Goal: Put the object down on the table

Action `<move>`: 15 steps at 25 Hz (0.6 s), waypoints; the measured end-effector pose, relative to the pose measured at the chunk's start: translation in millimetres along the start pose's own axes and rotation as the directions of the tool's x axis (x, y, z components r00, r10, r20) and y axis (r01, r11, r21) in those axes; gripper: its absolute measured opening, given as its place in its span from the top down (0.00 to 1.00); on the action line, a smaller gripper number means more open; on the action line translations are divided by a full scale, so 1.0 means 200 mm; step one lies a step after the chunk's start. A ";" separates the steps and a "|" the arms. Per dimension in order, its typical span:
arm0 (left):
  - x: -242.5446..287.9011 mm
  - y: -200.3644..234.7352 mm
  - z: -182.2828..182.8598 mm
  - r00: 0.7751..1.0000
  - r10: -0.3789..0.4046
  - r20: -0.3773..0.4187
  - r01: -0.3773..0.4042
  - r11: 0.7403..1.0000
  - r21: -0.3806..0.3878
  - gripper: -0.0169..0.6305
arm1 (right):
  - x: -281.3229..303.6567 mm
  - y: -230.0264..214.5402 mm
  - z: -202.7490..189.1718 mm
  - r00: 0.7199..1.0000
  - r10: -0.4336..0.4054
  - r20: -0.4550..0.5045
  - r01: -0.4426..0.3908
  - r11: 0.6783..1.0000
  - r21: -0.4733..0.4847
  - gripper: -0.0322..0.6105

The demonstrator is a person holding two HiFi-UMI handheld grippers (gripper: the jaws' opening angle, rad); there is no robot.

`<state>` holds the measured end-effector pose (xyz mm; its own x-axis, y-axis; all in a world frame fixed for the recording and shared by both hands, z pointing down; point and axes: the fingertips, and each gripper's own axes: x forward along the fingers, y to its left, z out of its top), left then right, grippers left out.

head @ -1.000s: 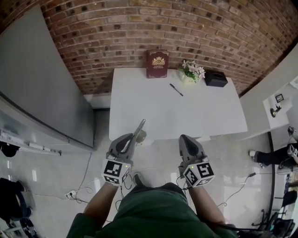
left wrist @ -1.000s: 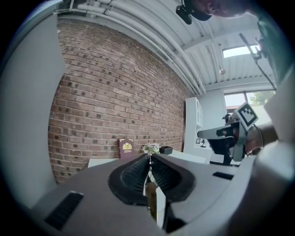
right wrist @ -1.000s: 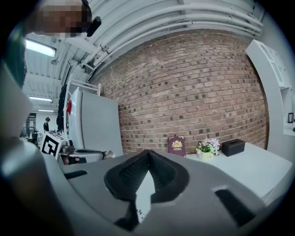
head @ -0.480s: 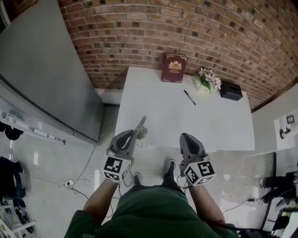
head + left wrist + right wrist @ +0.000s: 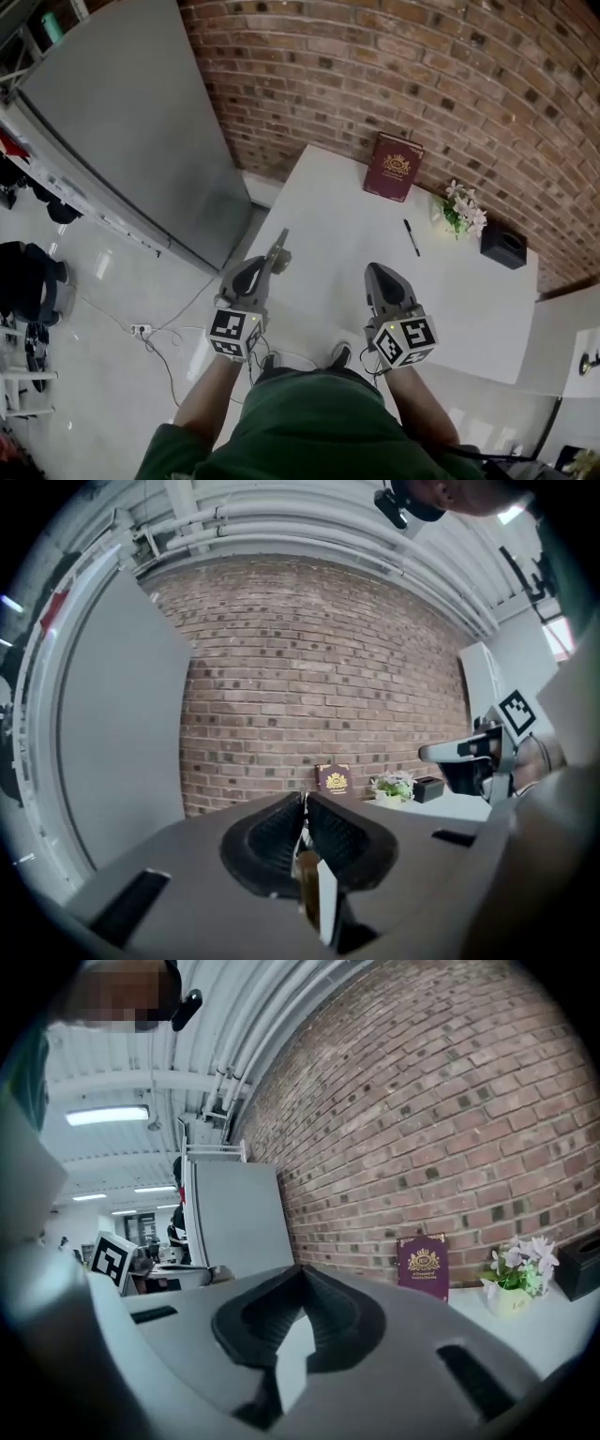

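While it sticks out past the jaw tips, the thin flat object [image 5: 278, 250] sits pinched in the left tool [image 5: 266, 271], left of centre in the head view, over the near left edge of the white counter [image 5: 342, 220]. To its right, the right tool [image 5: 374, 272] has its jaws pressed together on nothing. Toward the upper right, a maroon book [image 5: 394, 167], a pen [image 5: 411, 237], a small flower pot [image 5: 463, 209] and a black box [image 5: 503, 246] rest on the counter by the brick wall [image 5: 394, 66].
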<state>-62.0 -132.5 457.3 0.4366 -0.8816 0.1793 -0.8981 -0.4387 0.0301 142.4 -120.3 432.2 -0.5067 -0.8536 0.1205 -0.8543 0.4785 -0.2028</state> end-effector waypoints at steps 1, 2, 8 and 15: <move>0.01 -0.01 -0.01 1.000 0.028 -0.006 -0.028 1.000 -0.002 0.94 | 0.01 -0.04 0.00 1.000 0.018 -0.006 -0.018 1.000 0.006 0.95; 0.02 -0.02 -0.02 0.998 0.056 -0.013 -0.056 0.998 0.000 0.94 | 0.02 -0.07 0.00 0.999 0.039 -0.011 -0.039 0.999 0.012 0.95; 0.08 0.00 -0.11 0.978 0.199 -0.063 -0.197 0.980 0.041 0.94 | 0.09 -0.14 -0.01 0.986 0.157 -0.046 -0.156 0.987 0.034 0.95; 0.25 0.07 -0.29 0.963 0.215 -0.161 -0.204 0.975 0.082 0.94 | 0.18 -0.18 -0.07 0.981 0.174 -0.085 -0.170 0.984 0.055 0.95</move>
<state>-55.0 -172.9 524.3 0.2187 -0.9156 0.3374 -0.9610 -0.2621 -0.0884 153.0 -164.3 457.6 -0.6557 -0.7367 0.1652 -0.7481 0.6045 -0.2737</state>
